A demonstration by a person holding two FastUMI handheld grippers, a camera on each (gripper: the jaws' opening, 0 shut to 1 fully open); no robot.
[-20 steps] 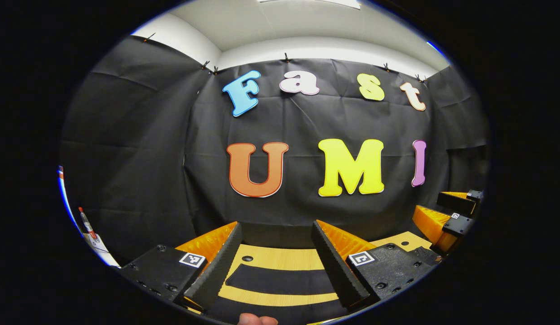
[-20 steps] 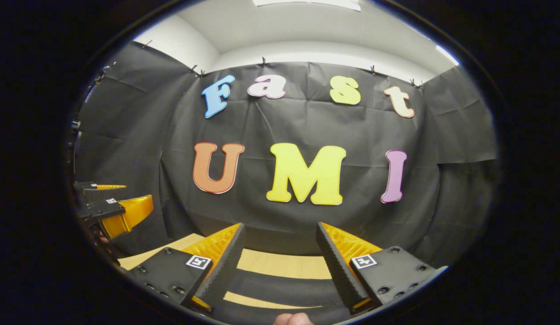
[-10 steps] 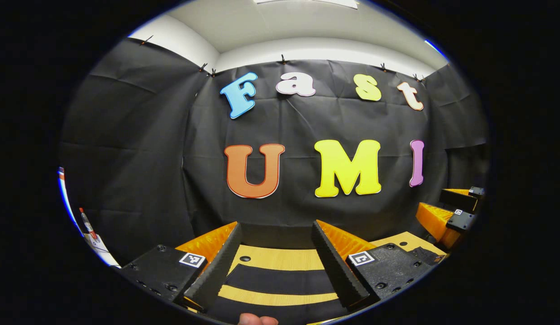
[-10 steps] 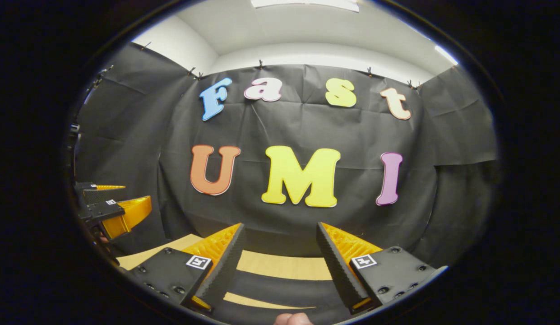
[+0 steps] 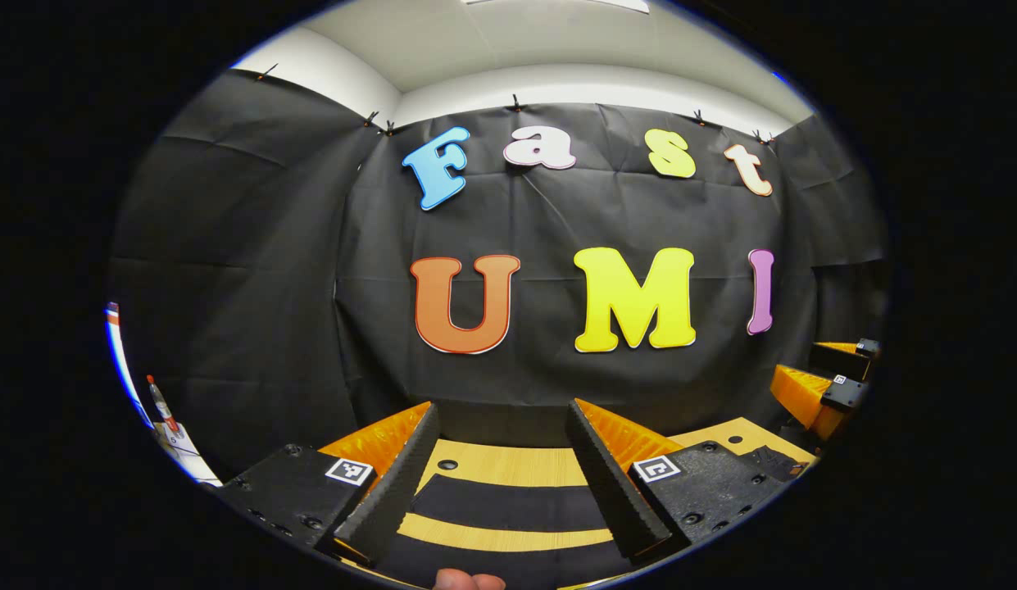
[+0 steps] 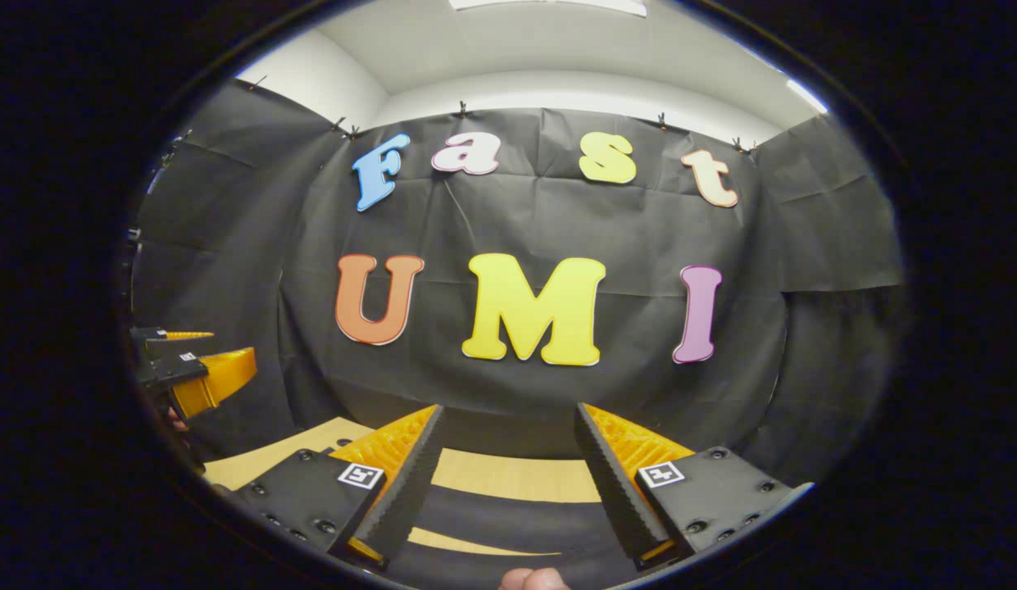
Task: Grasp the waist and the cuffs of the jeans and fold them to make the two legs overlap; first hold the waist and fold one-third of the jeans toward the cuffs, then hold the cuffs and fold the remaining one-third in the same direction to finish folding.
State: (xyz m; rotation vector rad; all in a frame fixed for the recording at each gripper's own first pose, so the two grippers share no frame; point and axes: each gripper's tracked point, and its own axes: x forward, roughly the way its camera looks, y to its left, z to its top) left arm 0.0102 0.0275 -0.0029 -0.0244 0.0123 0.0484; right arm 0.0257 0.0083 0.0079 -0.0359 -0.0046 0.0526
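Both tongs, left (image 5: 500, 483) and right (image 6: 508, 492), hung apart and empty above the counter (image 5: 508, 467); dark jeans (image 5: 508, 504) lay just below them.

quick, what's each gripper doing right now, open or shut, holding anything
Left gripper: open, fingers spread wide, holding nothing, raised over the light wooden table.
Right gripper: open, fingers spread wide, holding nothing.

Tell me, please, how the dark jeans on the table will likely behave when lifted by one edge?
The jeans lie flat in dark bands on the wooden table, so they are probably floppy and would drape. Being cloth, they should not roll or tip. The left gripper and right gripper both stand open above them.
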